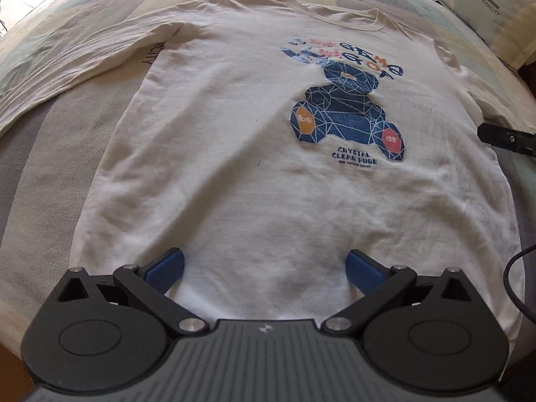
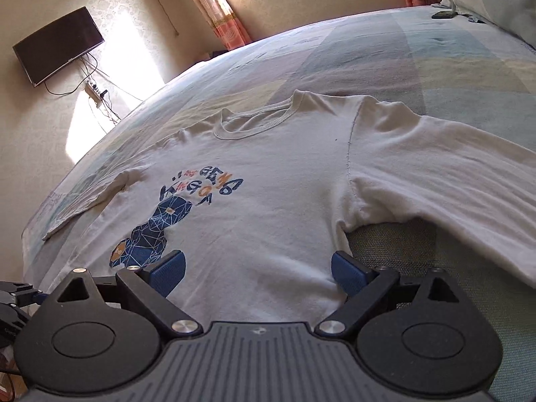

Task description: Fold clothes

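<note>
A white long-sleeved shirt [image 1: 234,154] with a blue bear print [image 1: 348,114] lies flat, front up, on the bed. Its collar [image 1: 348,20] points away from me. My left gripper [image 1: 266,266] is open, its blue pads [image 1: 165,268] spread above the shirt's lower body near the hem. My right gripper [image 2: 258,269] is open too, over the shirt [image 2: 274,174] just below the armpit of the sleeve [image 2: 452,181] that stretches out to the right. The right gripper's tip [image 1: 502,137] shows at the shirt's right edge in the left wrist view. Nothing is between either pair of fingers.
The shirt rests on a patchwork bedspread [image 2: 368,53]. Pillows [image 1: 485,3] lie at the head of the bed. A wall television [image 2: 57,50] with cables hangs beyond the bed's far side, near a curtained window [image 2: 214,3]. A black cable [image 1: 516,288] runs at the right.
</note>
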{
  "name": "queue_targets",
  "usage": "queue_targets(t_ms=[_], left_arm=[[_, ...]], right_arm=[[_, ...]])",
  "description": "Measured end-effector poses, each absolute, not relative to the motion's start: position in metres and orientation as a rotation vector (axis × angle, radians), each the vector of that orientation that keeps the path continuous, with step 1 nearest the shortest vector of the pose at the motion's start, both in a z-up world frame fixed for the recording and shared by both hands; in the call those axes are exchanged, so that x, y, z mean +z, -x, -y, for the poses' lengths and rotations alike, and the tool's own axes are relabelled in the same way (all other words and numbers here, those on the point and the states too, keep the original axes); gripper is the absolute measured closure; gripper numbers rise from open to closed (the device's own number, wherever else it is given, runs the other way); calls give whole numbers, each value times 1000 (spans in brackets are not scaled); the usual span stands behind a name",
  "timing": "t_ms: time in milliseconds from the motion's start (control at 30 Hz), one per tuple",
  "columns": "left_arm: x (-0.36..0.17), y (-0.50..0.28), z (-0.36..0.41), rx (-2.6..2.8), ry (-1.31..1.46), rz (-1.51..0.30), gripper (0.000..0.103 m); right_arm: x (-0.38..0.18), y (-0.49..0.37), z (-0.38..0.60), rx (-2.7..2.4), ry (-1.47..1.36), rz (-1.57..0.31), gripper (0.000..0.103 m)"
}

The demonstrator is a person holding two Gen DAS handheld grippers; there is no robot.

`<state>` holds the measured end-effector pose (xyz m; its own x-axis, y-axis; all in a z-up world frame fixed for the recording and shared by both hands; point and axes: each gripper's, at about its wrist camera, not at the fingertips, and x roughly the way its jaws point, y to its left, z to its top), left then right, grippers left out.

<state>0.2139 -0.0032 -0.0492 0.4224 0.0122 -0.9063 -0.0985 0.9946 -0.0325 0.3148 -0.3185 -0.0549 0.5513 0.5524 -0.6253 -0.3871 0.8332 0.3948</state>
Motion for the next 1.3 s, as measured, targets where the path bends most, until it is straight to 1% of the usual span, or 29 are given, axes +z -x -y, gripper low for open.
queue_targets(t_ms=[67, 233, 367, 400, 533, 633, 700, 867, 1033, 1200, 1300], left_arm=[[-46, -214, 6, 73, 58, -1119, 1], [-47, -204, 2, 46, 30, -1123, 1], [-49, -190, -4, 17, 16, -1133, 1], [-50, -186, -5, 10, 12, -1135, 1], [-46, -168, -14, -19, 5, -1124, 1], [-37, -166, -19, -56, -9, -1072, 1], [-35, -168, -23, -83, -25, -1039, 1], [-50, -168, -39, -172, -31, -1037, 1], [-51, -151, -53, -316, -87, -978, 1], [-42, -151, -75, -469, -91, -942, 1], [-33, -167, -81, -514, -68, -892, 1]], right_arm=[[-49, -305, 310, 544, -145, -831, 3], [-38, -274, 284, 634, 8, -825, 3], [-45, -245, 257, 729, 143, -861, 2], [-50, -239, 251, 726, 182, -875, 1], [-56, -213, 233, 662, 339, -821, 0], [-49, -213, 230, 603, 292, -866, 0], [-41, -207, 226, 592, 275, -862, 0], [-24, -182, 203, 532, 275, -843, 0], [-41, -159, 184, 391, 223, -981, 0], [-41, -126, 183, 217, 181, -1031, 0], [-31, -120, 169, 141, 198, -997, 0]])
